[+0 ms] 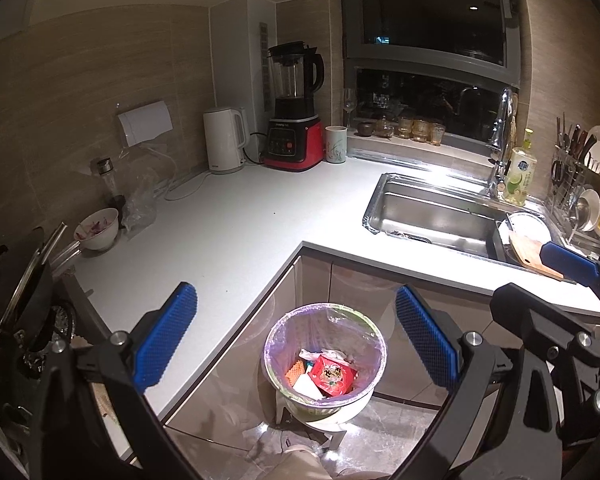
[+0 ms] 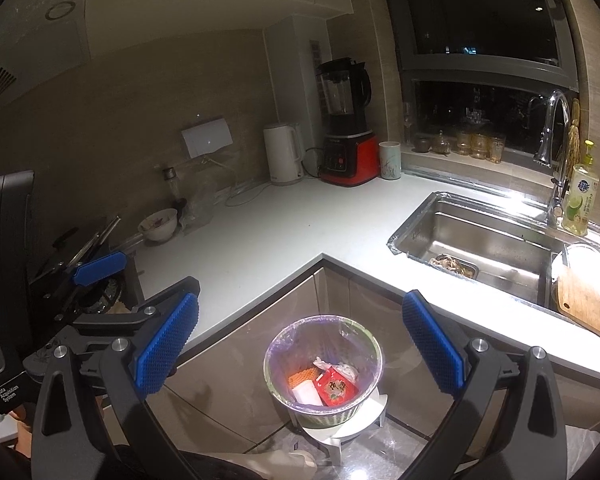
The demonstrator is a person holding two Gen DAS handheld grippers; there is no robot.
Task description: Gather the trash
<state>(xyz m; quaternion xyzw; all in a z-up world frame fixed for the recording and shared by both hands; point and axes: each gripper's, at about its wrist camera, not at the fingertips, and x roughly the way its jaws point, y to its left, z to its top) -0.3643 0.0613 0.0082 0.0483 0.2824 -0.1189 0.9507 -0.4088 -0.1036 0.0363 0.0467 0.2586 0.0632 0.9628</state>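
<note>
Through the left wrist view, I am holding my left gripper [image 1: 296, 344] with its fingers [image 1: 166, 338] spread wide and empty. The trash bin [image 1: 325, 356] is sitting on the floor between them, toward 6 o'clock, below the counter [image 1: 228, 232] corner, with a red packet [image 1: 334, 376] inside.

Through the right wrist view, my right gripper [image 2: 298, 344] is also gaping wide, gripping nothing, framing the trash bin [image 2: 323, 364] low at 6 o'clock. My left gripper [image 2: 100, 268] is showing at 9 o'clock.
</note>
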